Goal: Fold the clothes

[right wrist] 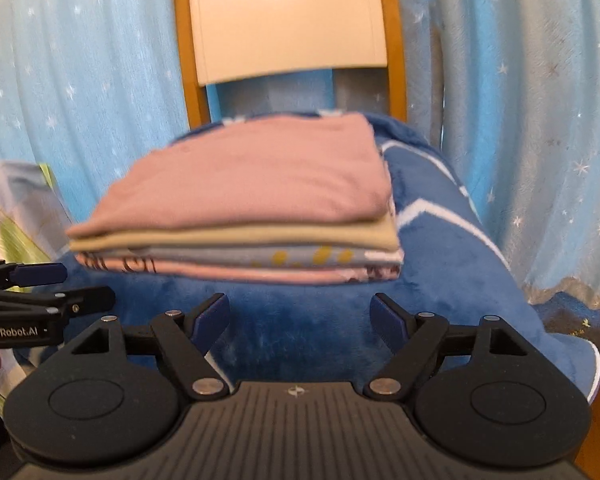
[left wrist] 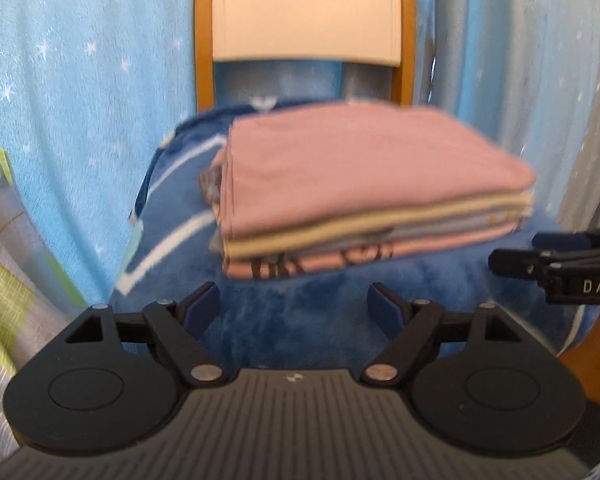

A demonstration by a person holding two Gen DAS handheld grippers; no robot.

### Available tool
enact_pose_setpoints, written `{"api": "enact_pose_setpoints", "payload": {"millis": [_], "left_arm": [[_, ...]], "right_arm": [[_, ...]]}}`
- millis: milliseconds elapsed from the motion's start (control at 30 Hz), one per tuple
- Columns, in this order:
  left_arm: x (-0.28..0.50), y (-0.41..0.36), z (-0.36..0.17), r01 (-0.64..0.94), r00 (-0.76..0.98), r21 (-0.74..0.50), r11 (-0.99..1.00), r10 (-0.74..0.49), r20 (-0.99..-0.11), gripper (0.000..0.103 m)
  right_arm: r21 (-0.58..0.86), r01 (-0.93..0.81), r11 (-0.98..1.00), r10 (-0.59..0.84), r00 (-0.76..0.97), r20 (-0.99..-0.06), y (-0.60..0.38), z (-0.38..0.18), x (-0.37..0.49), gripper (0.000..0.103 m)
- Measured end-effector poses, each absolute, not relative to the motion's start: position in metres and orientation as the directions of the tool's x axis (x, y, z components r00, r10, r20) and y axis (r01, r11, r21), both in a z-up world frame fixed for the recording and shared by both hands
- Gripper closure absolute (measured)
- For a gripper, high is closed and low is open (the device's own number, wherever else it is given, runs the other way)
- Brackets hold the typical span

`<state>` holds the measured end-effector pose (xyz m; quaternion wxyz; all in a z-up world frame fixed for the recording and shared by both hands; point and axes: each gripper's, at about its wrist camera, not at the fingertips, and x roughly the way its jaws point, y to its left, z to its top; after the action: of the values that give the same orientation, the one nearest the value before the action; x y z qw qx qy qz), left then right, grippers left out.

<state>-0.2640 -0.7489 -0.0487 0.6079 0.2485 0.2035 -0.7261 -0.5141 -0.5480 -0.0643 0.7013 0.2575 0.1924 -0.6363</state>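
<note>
While both units hover short of the load, status reads:
L gripper point(left wrist: 294, 306): jaws apart, nothing between; blue pads point(left wrist: 202, 306) clear of fabric.
R gripper point(right wrist: 300, 312): jaws apart, empty; also seen from L cam at right edge.
Folded stack point(left wrist: 364, 196): straight ahead of both grippers, just beyond fingertips, not touching. Top layer pink, then beige, light blue w/ yellow print, pink w/ dark print at bottom.
Support: blue plush blanket point(right wrist: 440, 248) w/ white lines, over chair seat.
Chair back point(right wrist: 288, 20): cream panel, wood frame, behind stack.
Bkgd: light-blue star curtain point(right wrist: 80, 80).
</note>
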Motion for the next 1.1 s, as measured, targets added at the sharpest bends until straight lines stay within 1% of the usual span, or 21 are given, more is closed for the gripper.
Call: {"api": "enact_pose_setpoints", "payload": {"millis": [33,100,233,300,367,400,433,500,533,567,800,1100], "left_arm": [[-0.265,-0.749,-0.051,0.984,-0.133,0.015,-0.179,-0.779,-0.612,0.022],[-0.267,-0.748,-0.052,0.984,-0.125,0.026,-0.177,-0.782,-0.611,0.021],[-0.268,-0.748,-0.052,0.987,-0.113,0.024,-0.161,-0.782,-0.614,0.018],[-0.268,-0.747,-0.051,0.989,-0.108,0.018,-0.149,-0.788,-0.607,0.018],[-0.268,-0.744,-0.05,0.99,-0.111,0.006,-0.142,-0.795,-0.597,0.016],[-0.268,-0.744,-0.051,0.99,-0.109,0.009,-0.142,-0.794,-0.598,0.015],[-0.267,-0.744,-0.053,0.99,-0.108,0.012,-0.143,-0.796,-0.595,0.013],[-0.268,-0.744,-0.054,0.989,-0.107,0.015,-0.144,-0.797,-0.595,0.007],[-0.269,-0.744,-0.054,0.99,-0.104,0.019,-0.143,-0.795,-0.597,0.002],[-0.271,-0.744,-0.055,0.989,-0.099,0.025,-0.142,-0.794,-0.599,0.001],[-0.274,-0.744,-0.056,0.993,-0.08,0.021,-0.116,-0.799,-0.596,0.0],[-0.276,-0.746,-0.055,0.994,-0.07,0.024,-0.106,-0.794,-0.603,0.0]], "right_arm": [[0.097,0.993,0.064,-0.782,0.11,-0.613,-0.549,-0.068,-0.512,0.02],[0.053,0.995,0.085,-0.785,0.099,-0.611,-0.544,-0.072,-0.508,0.019],[0.055,0.996,0.076,-0.785,0.094,-0.612,-0.541,-0.072,-0.509,0.018],[0.05,0.997,0.054,-0.788,0.073,-0.611,-0.542,-0.069,-0.508,0.019],[0.041,0.999,0.005,-0.808,0.029,-0.589,-0.538,-0.066,-0.509,0.016],[0.05,0.999,-0.007,-0.801,0.024,-0.598,-0.54,-0.069,-0.51,0.012],[0.056,0.998,-0.018,-0.796,0.02,-0.605,-0.541,-0.071,-0.51,0.009],[0.031,1.0,-0.002,-0.8,0.017,-0.6,-0.54,-0.075,-0.508,0.007],[0.031,1.0,-0.004,-0.798,0.016,-0.603,-0.54,-0.075,-0.507,0.007],[0.03,1.0,-0.005,-0.796,0.014,-0.605,-0.541,-0.075,-0.507,0.006],[0.017,1.0,-0.019,-0.782,-0.004,-0.623,-0.544,-0.075,-0.501,0.001],[0.008,0.999,-0.031,-0.791,-0.02,-0.611,-0.54,-0.078,-0.499,0.0]]}}
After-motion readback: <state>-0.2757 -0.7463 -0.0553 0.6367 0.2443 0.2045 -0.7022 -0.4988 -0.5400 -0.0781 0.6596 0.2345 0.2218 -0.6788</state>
